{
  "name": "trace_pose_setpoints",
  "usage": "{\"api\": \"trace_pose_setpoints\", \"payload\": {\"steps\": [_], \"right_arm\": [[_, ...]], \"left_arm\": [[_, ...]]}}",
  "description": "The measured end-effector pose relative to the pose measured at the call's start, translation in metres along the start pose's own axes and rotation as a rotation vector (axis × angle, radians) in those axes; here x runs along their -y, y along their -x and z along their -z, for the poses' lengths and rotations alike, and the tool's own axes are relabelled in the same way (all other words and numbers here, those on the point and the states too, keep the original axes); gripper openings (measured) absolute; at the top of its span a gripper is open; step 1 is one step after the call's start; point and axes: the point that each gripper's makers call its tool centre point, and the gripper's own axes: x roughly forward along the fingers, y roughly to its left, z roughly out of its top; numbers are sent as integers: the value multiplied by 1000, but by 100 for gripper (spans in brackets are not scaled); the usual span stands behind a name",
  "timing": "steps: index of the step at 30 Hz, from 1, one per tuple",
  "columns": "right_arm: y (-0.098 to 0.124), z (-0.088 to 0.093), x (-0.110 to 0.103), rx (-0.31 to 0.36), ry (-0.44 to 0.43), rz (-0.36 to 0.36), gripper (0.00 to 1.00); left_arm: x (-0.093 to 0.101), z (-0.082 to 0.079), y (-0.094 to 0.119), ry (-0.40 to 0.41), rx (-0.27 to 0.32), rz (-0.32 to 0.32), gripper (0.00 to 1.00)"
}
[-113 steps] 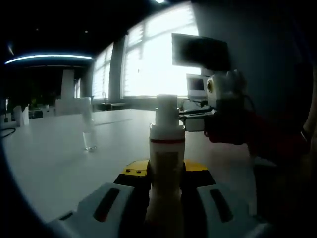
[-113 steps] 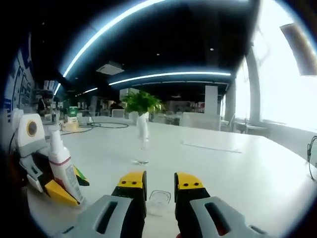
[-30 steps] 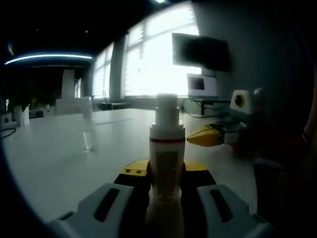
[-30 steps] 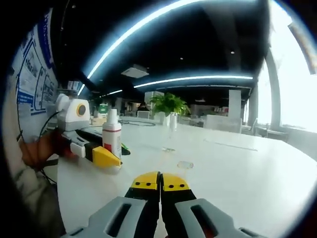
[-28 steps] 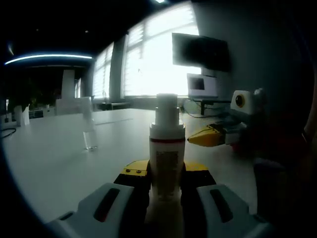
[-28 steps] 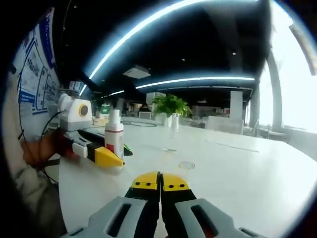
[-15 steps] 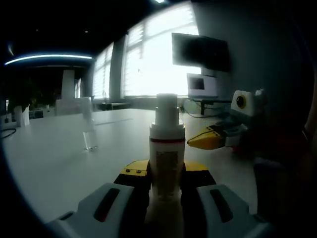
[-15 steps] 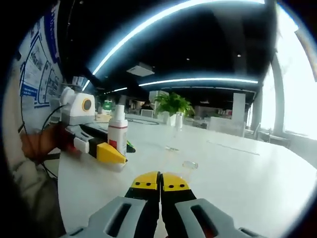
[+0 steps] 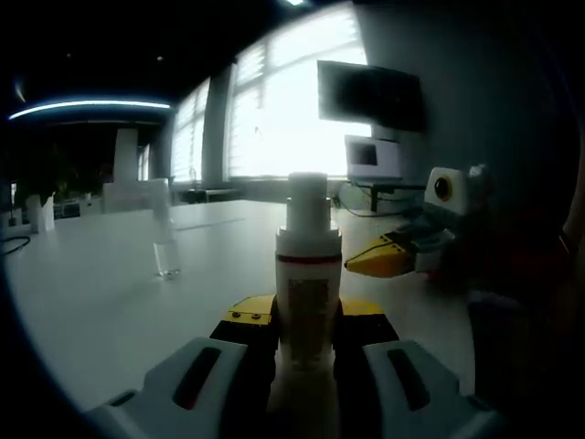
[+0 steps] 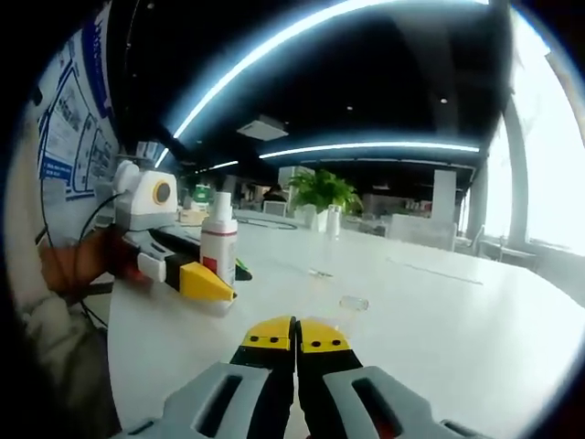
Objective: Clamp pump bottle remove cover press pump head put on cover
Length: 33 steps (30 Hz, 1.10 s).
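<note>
On the far left of the right gripper view a wall poster point(image 10: 69, 119) carries blue lettering too small to read. Beside it a person's hand point(image 10: 78, 261) holds the left gripper point(image 10: 215, 291), its yellow-tipped jaws pinching the pump bottle point(image 10: 218, 249), which stands upright on the white table point(image 10: 439, 320). The bottle's label has a red band and fine print I cannot make out. A small clear cover point(image 10: 353, 303) lies alone on the table further right, well apart from the bottle. At the bottom the right gripper point(image 10: 295, 335) has its jaws pressed together on nothing.

The left gripper view gives what that one lacks: the pump bottle point(image 9: 309, 274) seen close, uncapped, its pump head bare, gripped between the left gripper point(image 9: 309, 315) jaws. A clear glass point(image 9: 164, 242) stands left of it; the right gripper point(image 9: 361, 264) hovers at the right, under a dark wall screen point(image 9: 370, 93).
</note>
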Motion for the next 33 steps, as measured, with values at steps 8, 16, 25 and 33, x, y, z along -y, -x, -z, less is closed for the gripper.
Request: {"api": "trace_pose_setpoints", "payload": {"steps": [8,16,25,33], "right_arm": [[-1,2,1,-11,-2,1,0],[-1,1,0,-6,-2,1,0],[0,-1,0,7,0,2,0],[1,-1,4,14,-41,4,0]], "left_arm": [[0,0,0,1,0,1,14],[0,0,0,3,0,2,14],[0,0,0,4,0,4,14],[0,1,0,4,-1,6,14]]}}
